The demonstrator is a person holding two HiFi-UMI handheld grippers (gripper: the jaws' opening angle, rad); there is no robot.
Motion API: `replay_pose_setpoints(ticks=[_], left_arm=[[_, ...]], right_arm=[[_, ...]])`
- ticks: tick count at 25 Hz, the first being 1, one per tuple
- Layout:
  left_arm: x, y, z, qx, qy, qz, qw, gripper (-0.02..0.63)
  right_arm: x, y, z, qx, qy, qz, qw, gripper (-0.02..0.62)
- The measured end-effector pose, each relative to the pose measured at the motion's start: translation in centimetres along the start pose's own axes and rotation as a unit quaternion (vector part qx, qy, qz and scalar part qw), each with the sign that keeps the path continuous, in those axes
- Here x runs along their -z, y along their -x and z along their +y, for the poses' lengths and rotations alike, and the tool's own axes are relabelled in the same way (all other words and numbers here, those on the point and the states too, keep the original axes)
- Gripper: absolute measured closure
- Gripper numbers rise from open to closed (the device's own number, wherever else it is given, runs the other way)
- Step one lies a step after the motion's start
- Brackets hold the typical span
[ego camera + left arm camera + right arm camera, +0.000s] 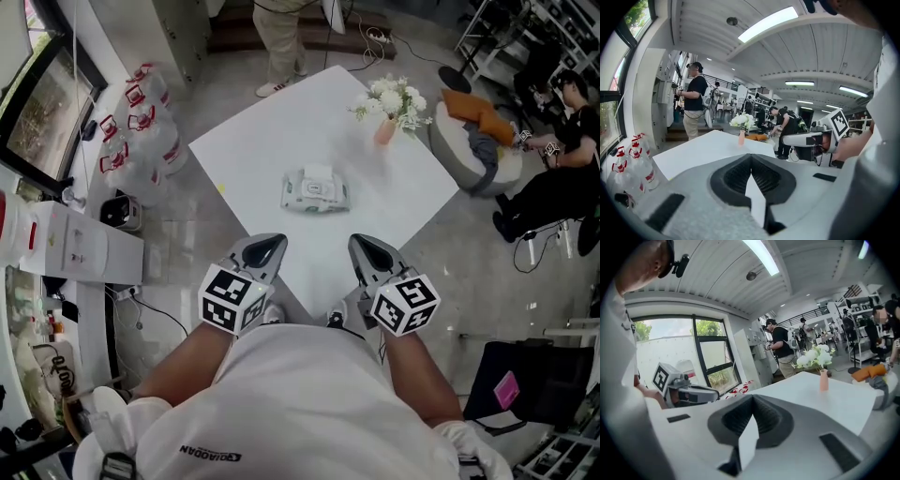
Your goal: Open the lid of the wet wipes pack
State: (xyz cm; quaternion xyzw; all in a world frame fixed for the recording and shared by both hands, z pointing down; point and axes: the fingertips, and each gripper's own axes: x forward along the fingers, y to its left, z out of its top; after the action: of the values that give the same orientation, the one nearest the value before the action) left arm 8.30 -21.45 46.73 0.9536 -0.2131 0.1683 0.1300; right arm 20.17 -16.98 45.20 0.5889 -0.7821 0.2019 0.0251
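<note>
The wet wipes pack (314, 190) lies flat near the middle of the white table (253, 141), green and white. Its white lid (319, 173) looks folded back toward the far side, above an oval frame. Both grippers are held close to my body at the table's near corner, well short of the pack. My left gripper (272, 242) (751, 157) has its jaws together with nothing between them. My right gripper (361, 242) (752, 397) is likewise shut and empty. The pack is hidden behind the jaws in both gripper views.
A pink vase of white flowers (389, 108) (742, 126) (820, 364) stands at the table's far right. Water bottles (141, 122) crowd the floor at left. A cushion with orange cloth (473, 131) and a seated person (562, 141) are at right; another person (281, 37) stands beyond the table.
</note>
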Motion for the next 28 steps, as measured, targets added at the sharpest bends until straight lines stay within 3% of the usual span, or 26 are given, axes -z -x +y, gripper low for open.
replay_pose_setpoints(ticks=[12,28], left_arm=[[0.6,0.2,-0.8,0.017,-0.001,0.006,0.9998,0.6],[0.9,0.2,-1.2,0.022,-0.005,0.012,0.9997,0.6]], right_arm=[[3.6,1.0,0.3,0.029,-0.003,0.031,0.999,0.591],[4.7,0.7,0.9,0.024,-0.006,0.039,0.999,0.591]])
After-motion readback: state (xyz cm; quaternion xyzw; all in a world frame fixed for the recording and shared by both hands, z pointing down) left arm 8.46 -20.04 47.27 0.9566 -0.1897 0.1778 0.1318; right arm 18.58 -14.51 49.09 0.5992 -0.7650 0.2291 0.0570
